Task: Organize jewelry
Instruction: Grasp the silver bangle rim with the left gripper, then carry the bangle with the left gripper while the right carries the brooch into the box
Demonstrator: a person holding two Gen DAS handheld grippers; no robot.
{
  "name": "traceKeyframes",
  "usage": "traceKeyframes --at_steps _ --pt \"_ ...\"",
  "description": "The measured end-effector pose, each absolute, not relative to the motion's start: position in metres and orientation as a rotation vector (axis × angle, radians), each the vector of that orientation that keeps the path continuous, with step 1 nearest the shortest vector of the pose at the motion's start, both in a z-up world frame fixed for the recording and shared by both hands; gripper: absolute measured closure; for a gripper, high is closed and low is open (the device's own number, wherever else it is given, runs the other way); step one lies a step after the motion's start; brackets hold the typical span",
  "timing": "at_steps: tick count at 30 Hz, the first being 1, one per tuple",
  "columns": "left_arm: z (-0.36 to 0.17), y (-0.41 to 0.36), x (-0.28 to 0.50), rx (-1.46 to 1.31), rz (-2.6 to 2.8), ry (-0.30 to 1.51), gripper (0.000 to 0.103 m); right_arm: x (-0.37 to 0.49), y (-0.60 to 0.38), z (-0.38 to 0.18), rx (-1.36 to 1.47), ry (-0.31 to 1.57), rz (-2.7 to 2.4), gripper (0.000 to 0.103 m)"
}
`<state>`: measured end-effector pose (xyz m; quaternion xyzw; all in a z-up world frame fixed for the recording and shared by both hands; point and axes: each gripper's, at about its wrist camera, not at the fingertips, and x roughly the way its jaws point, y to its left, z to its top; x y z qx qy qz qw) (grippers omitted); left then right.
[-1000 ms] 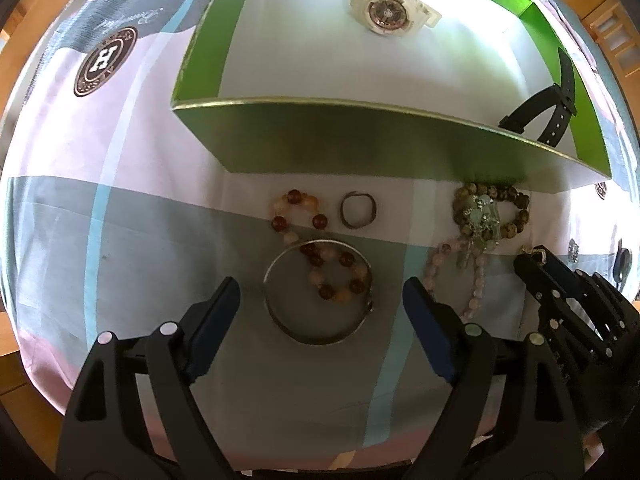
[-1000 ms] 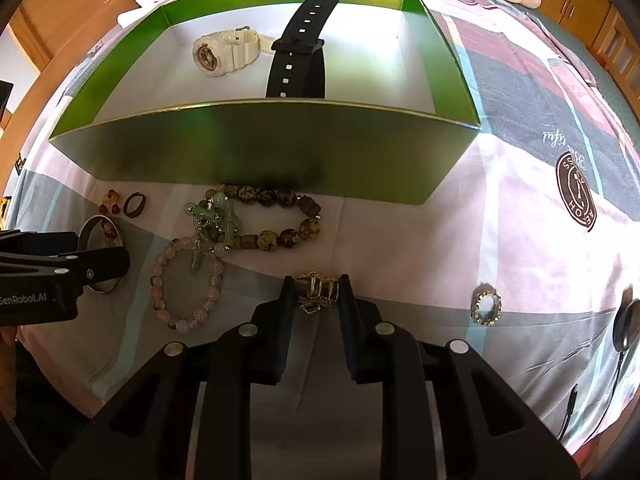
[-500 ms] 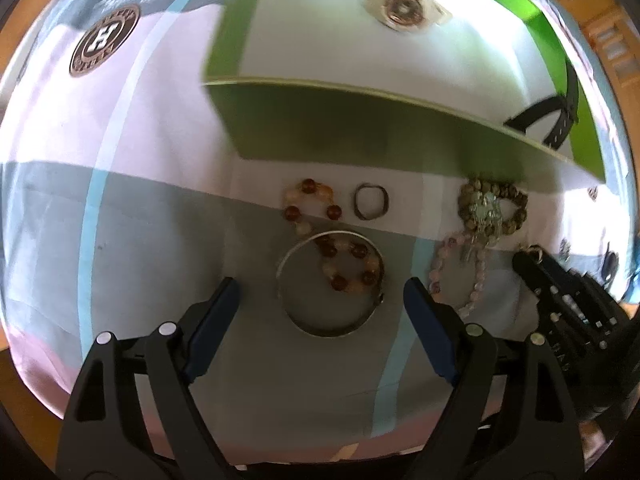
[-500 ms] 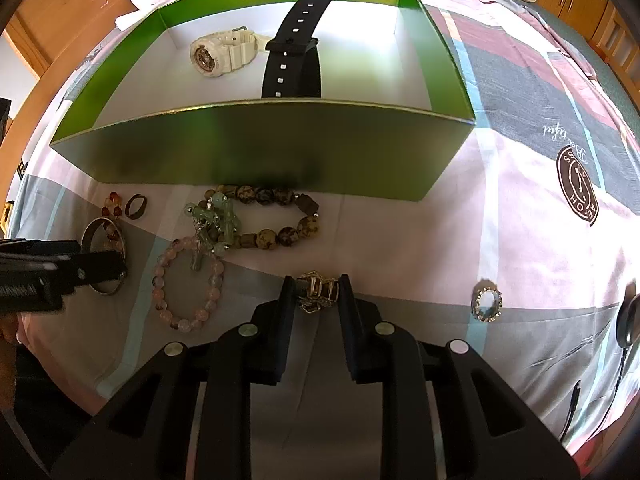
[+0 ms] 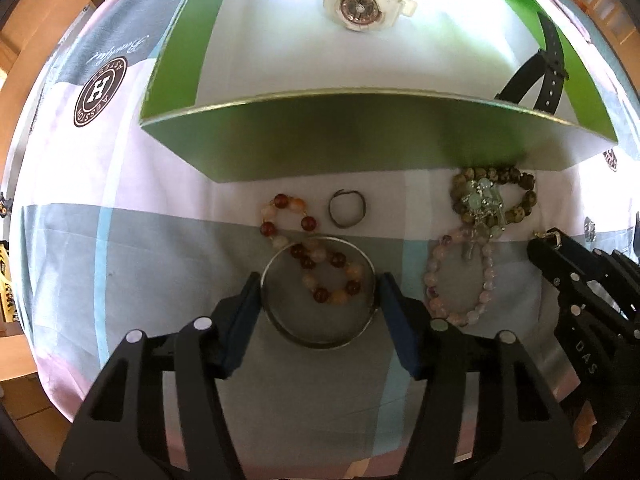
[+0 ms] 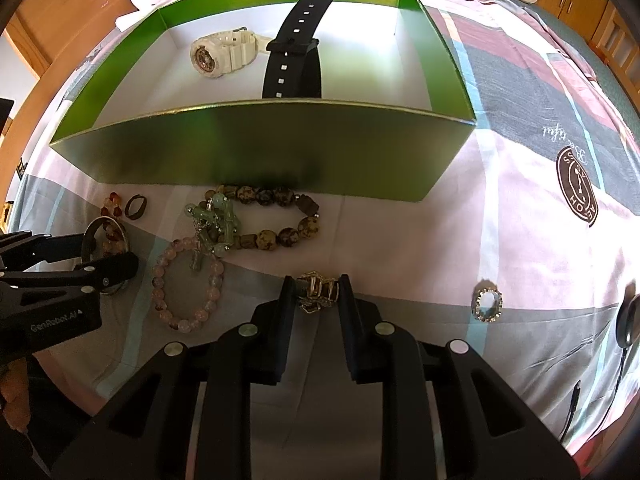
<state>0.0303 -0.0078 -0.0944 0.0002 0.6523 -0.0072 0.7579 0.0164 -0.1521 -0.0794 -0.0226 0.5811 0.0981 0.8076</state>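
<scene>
The left tool (image 5: 319, 292) had its two blue-padded fingers set on either side of the silver bangle (image 5: 319, 316), touching or nearly touching its rim, so it was closing on the bangle, not yet clearly clamped. The bangle lay flat on the bedspread (image 5: 120, 264), just in front of the green box (image 5: 304, 136), and a red-and-amber bead bracelet (image 5: 308, 256) lay partly inside its ring. A small dark ring (image 5: 347, 213) sat just beyond them, near the box wall.

The right tool (image 6: 316, 292) was clenched on a small gold-coloured piece (image 6: 316, 289) (a ring or clasp; too tangled to tell), held between its fingertips low over the bedspread. Near it lay a pink bead bracelet (image 6: 186, 286), a mottled brown bead bracelet (image 6: 276, 220) with a pale green charm string (image 6: 212, 222) across it, and, toward the right side of the bed, a sparkly ring (image 6: 487, 304). Inside the box rested a white watch (image 6: 224, 54) and a black strap (image 6: 294, 52).

The main risk, as I judged it, lay with the left grip: a thin round hoop pinched across its width could spring out sideways, or tip up, if the pads were not level. The bead bracelet lying over the rim could also be dragged along or snagged when the bangle was lifted. The soft bedspread gave little support, so a push downward might bury the hoop's edge in the cloth. The right tool's small piece could slip from the tips while crossing the box wall.
</scene>
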Motion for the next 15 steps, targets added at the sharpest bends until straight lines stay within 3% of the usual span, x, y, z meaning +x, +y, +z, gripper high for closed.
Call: traceKeyframes --at_steps 5,15 --pt "-0.087 -0.001 0.028 -0.009 -0.011 1.394 0.044 0.016 -0.155 -0.074 -0.029 1.218 0.211 0.080" --pt "-0.032 -0.010 0.016 0.009 -0.093 1.162 0.044 0.009 -0.158 -0.036 0.023 1.042 0.268 0.079"
